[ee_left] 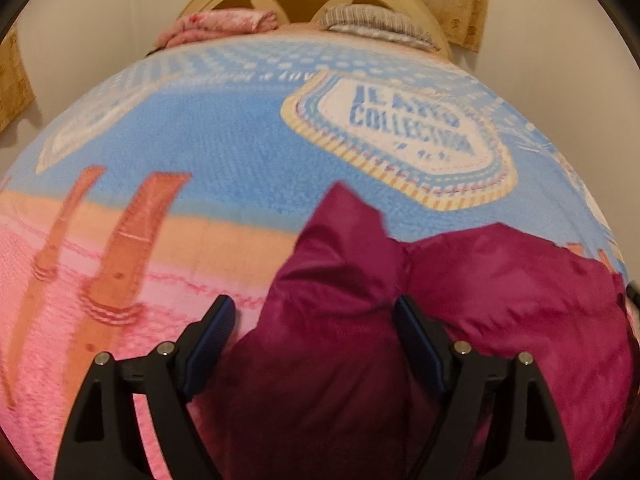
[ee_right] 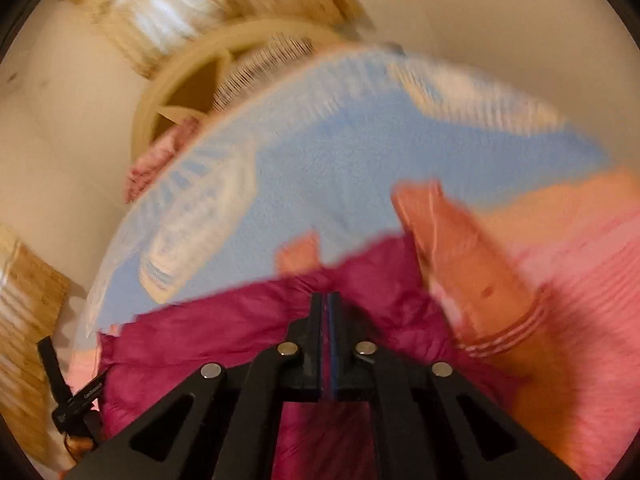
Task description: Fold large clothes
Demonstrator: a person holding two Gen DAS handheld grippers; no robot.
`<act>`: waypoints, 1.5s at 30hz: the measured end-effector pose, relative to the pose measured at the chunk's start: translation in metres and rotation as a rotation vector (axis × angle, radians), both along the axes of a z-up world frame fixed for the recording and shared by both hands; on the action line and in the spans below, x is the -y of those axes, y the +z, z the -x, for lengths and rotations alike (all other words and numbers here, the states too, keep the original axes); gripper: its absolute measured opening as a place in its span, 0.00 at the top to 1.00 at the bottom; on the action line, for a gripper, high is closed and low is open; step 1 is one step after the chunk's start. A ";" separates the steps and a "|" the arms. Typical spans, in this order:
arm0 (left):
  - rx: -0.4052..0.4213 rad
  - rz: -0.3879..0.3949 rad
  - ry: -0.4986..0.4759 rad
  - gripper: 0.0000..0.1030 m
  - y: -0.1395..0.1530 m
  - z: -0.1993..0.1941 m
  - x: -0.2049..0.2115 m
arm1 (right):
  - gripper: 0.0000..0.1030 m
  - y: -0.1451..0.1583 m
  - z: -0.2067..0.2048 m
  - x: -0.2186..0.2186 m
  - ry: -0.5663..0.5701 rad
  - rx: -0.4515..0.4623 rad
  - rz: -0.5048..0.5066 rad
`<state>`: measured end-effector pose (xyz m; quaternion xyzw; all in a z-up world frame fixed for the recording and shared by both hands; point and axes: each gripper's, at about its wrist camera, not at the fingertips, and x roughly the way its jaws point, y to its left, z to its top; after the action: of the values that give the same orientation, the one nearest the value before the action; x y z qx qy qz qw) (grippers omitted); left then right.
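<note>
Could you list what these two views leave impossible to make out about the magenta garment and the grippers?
- Left wrist view: the magenta garment runs off the bottom edge behind the open left gripper; its type is unclear.
- Right wrist view: motion blur; whether the shut right gripper pinches cloth is unclear.
- The blanket's badge lettering is partly unreadable.

Blanket (ee_left: pixel 240 152) badge (ee_left: pixel 404 136) reads "COLLECTION"; line above it too blurred.

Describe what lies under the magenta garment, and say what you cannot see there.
The magenta garment lies on a bed blanket printed in blue, orange and pink. The blanket shows all around it, but the part directly beneath, including any more of the print, is covered.
</note>
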<state>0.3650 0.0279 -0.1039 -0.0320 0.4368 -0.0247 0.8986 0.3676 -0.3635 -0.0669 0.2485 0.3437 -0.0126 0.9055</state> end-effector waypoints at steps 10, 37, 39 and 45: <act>0.141 0.008 -0.157 0.17 0.047 0.093 0.053 | 0.98 0.030 0.066 -0.152 0.237 0.040 0.133; 0.112 0.092 -0.081 0.15 0.019 0.131 0.029 | 1.00 -0.048 0.061 -0.186 0.206 -0.034 0.182; 0.148 0.130 -0.003 0.15 0.022 0.143 0.001 | 1.00 -0.048 0.062 -0.185 0.206 -0.032 0.179; 0.129 0.287 0.219 0.15 -0.007 0.186 -0.064 | 1.00 -0.047 0.063 -0.186 0.204 -0.026 0.187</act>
<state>0.1794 0.0923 -0.1105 -0.2056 0.3640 0.0091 0.9084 0.3047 -0.1772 -0.1138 0.1266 0.3764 0.0443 0.9167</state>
